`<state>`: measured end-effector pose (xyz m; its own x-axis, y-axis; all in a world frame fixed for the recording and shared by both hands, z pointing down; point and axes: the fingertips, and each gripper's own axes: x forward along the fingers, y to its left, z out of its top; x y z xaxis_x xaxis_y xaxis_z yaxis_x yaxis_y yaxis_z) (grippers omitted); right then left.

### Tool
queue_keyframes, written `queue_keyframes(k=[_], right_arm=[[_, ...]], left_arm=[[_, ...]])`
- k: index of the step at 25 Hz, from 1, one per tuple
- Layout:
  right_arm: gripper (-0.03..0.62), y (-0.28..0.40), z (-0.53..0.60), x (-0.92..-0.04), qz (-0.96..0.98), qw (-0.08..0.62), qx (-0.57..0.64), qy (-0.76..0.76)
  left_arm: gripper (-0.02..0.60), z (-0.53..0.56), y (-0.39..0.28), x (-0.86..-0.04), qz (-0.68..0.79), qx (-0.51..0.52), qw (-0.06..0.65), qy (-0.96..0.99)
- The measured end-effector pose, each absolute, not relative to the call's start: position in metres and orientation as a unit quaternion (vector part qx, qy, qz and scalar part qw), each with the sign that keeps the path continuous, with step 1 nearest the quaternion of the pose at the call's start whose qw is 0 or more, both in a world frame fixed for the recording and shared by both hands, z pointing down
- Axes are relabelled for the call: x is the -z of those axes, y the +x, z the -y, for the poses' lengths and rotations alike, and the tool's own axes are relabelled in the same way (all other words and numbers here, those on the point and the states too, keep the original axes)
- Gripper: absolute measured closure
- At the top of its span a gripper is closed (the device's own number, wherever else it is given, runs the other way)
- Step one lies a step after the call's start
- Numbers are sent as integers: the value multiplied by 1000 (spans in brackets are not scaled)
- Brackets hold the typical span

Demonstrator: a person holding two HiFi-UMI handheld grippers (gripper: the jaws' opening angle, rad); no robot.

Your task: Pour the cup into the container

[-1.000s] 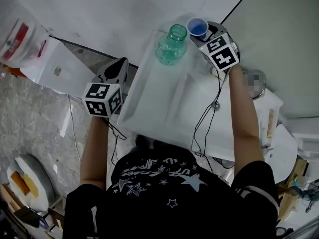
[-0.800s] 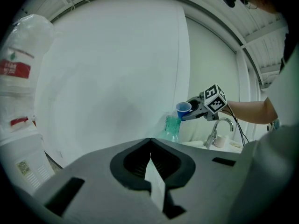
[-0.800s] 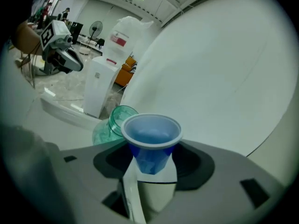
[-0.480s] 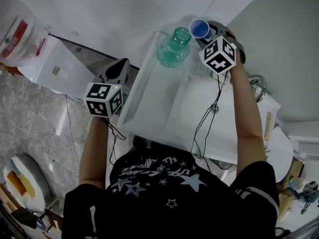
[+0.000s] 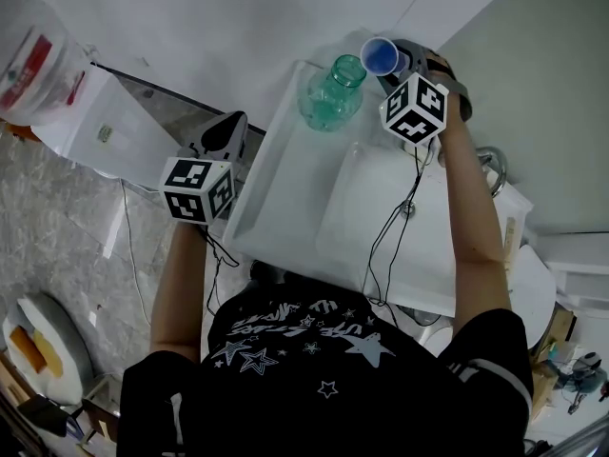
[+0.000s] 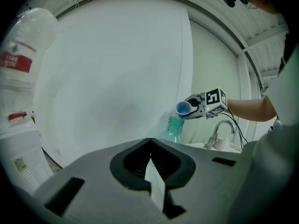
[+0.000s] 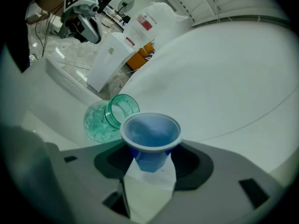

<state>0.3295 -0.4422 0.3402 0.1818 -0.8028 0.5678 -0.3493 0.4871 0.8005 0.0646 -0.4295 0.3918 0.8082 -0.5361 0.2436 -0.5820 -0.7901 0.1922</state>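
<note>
My right gripper (image 5: 390,65) is shut on a small blue cup (image 5: 379,55), holding it tilted with its mouth turned toward the green glass jar (image 5: 331,93). The cup hangs just above and to the right of the jar's open neck. In the right gripper view the cup (image 7: 150,132) sits between the jaws, and the jar (image 7: 110,118) lies beyond it at the left with pale pieces inside. My left gripper (image 5: 224,133) hovers shut and empty off the sink's left edge. From it I see the cup (image 6: 183,108) above the jar (image 6: 175,127).
The jar stands at the far end of a white sink unit (image 5: 285,188), with a basin on its right and a chrome faucet (image 5: 490,160) behind. A white box (image 5: 105,127) and a bag with a red label (image 5: 33,60) are at the left. A cable hangs over the basin.
My right gripper has rolled to the left and tipped the cup's mouth toward the jar's neck. The left gripper has stayed where it was.
</note>
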Motion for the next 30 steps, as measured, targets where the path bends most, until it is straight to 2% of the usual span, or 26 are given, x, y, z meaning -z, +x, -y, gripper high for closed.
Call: queue_keyframes(k=[13, 30], right_arm=[[345, 332, 445, -335, 539, 668, 256, 445], [347, 329, 452, -337, 470, 710, 310, 423]], left_arm=[[572, 426, 67, -390, 296, -85, 132, 942], [572, 428, 62, -390, 297, -77, 136, 942]])
